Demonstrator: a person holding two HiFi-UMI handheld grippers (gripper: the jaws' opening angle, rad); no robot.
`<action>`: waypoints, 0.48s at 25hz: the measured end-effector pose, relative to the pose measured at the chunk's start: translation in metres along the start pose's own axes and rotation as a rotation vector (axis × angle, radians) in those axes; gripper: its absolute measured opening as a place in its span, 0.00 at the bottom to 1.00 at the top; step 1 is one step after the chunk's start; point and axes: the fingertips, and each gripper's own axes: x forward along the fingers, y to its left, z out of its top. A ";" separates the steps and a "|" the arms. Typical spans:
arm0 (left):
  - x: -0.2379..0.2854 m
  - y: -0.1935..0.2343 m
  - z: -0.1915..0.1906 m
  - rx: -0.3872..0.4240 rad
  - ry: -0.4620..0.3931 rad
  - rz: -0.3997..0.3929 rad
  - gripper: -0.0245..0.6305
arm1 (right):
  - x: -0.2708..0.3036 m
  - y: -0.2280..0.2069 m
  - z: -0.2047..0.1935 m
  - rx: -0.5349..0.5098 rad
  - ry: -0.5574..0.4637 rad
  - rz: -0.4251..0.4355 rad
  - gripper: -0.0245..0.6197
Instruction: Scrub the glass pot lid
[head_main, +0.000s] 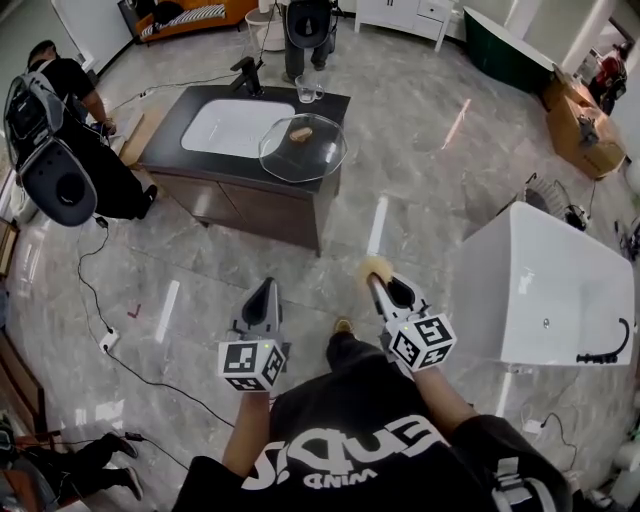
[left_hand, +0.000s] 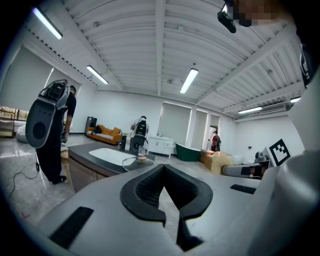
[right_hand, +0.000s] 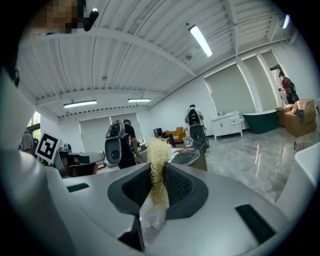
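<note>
The left gripper (head_main: 266, 286) is hovering low over the floor, its jaws pressed together on nothing. The glass pot lid (head_main: 303, 147) is lying on the right end of the dark vanity counter (head_main: 335, 104), well apart from both grippers. The right gripper (head_main: 377, 280) is pinching a straw-coloured fibre scrubber (head_main: 377, 266), whose tuft is projecting past the jaw tips.
</note>
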 end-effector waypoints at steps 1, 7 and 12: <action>0.010 0.001 0.004 0.001 -0.003 0.001 0.06 | 0.006 -0.009 0.005 -0.002 -0.002 -0.001 0.13; 0.068 0.000 0.022 0.014 -0.011 0.010 0.06 | 0.042 -0.057 0.028 -0.002 -0.006 0.004 0.13; 0.094 0.000 0.032 0.024 -0.016 0.044 0.06 | 0.069 -0.082 0.037 0.005 -0.006 0.036 0.13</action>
